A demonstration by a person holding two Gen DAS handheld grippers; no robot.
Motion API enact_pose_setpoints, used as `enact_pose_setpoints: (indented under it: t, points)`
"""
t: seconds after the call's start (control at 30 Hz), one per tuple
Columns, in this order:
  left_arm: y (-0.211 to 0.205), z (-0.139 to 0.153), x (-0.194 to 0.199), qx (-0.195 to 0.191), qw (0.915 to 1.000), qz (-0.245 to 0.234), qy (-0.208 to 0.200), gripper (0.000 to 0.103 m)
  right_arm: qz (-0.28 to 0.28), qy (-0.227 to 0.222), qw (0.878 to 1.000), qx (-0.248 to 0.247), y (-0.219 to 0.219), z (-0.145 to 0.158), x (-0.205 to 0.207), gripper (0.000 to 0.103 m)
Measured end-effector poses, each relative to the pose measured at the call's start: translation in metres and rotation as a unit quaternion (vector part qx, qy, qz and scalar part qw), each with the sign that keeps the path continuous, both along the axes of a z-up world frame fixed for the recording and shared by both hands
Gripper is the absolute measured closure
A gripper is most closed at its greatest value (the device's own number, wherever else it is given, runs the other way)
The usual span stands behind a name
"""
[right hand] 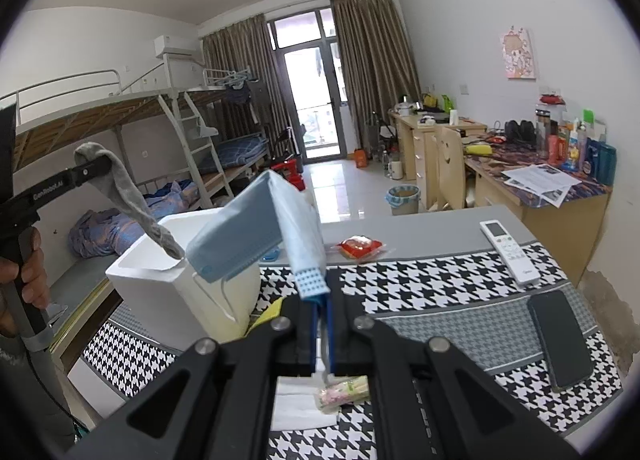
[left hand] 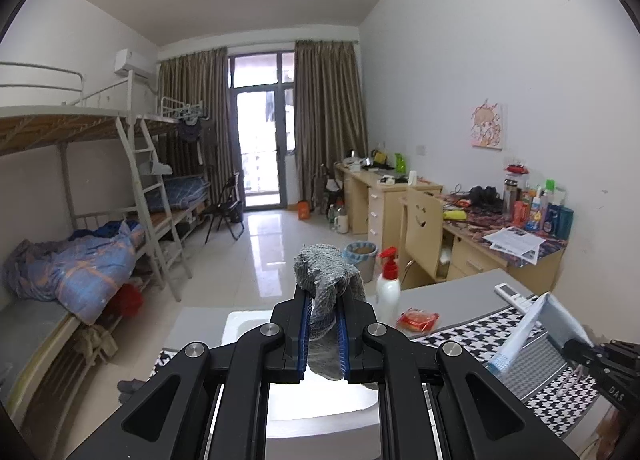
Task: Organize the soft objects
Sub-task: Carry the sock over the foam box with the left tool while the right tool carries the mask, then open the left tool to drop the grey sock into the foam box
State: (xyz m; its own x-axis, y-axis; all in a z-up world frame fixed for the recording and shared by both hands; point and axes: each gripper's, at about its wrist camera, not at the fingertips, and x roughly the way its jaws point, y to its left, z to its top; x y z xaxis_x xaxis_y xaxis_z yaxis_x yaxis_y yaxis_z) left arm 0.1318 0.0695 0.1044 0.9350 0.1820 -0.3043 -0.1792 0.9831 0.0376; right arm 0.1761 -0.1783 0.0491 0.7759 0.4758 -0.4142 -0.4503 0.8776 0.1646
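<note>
My left gripper (left hand: 323,296) is shut on a grey sock (left hand: 326,280). In the right wrist view the left gripper (right hand: 96,167) holds the sock (right hand: 132,199) so that its toe hangs into a white foam box (right hand: 176,292) at the table's left. The box (left hand: 248,324) lies below the left gripper. My right gripper (right hand: 320,300) is shut on a folded blue face mask (right hand: 260,232), held above the table beside the box. The mask (left hand: 532,328) and right gripper (left hand: 576,352) show at the lower right of the left wrist view.
A houndstooth cloth (right hand: 420,292) covers the table. On it lie a white remote (right hand: 508,252), a black phone (right hand: 560,340), a red snack packet (right hand: 360,246), a wrapped packet (right hand: 344,392) and a white lotion bottle (left hand: 388,288). Bunk beds stand left, cluttered desks right.
</note>
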Motion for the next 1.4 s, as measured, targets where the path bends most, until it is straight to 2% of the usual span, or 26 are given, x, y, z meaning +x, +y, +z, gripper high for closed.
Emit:
enact_pose_setpoints:
  t: [0.2, 0.4, 1.0, 1.07, 1.13, 1.17, 1.2, 1.4]
  points:
    - [0.012, -0.012, 0.014, 0.000, 0.9993, 0.016, 0.034, 0.091, 0.009, -0.001, 1.000, -0.001, 0.005, 0.001, 0.002, 0.098]
    - [0.027, -0.028, 0.035, -0.032, 0.9962, 0.006, 0.081, 0.091, 0.013, 0.001, 1.000, -0.003, 0.008, -0.002, 0.003, 0.097]
    - [0.037, -0.066, 0.067, -0.041, 0.9843, 0.004, 0.172, 0.089, 0.006, 0.009, 1.000, -0.011, 0.009, -0.006, 0.006, 0.097]
    - [0.039, -0.069, 0.070, -0.041, 0.9829, 0.004, 0.179, 0.083, 0.006, 0.010, 1.000, -0.013, 0.010, -0.007, 0.006, 0.097]
    - [0.041, -0.072, 0.072, -0.041, 0.9823, 0.004, 0.183, 0.065, 0.006, 0.010, 1.000, -0.014, 0.011, -0.007, 0.007, 0.097]
    - [0.041, -0.072, 0.071, -0.040, 0.9826, 0.005, 0.181, 0.048, 0.006, 0.010, 1.000, -0.015, 0.012, -0.007, 0.007, 0.097]
    - [0.042, -0.072, 0.071, -0.040, 0.9831, 0.008, 0.179, 0.035, 0.006, 0.011, 1.000, -0.015, 0.012, -0.006, 0.007, 0.097]
    - [0.043, -0.063, 0.062, -0.033, 0.9886, 0.009, 0.147, 0.004, 0.006, 0.010, 1.000, -0.011, 0.014, -0.006, 0.009, 0.097]
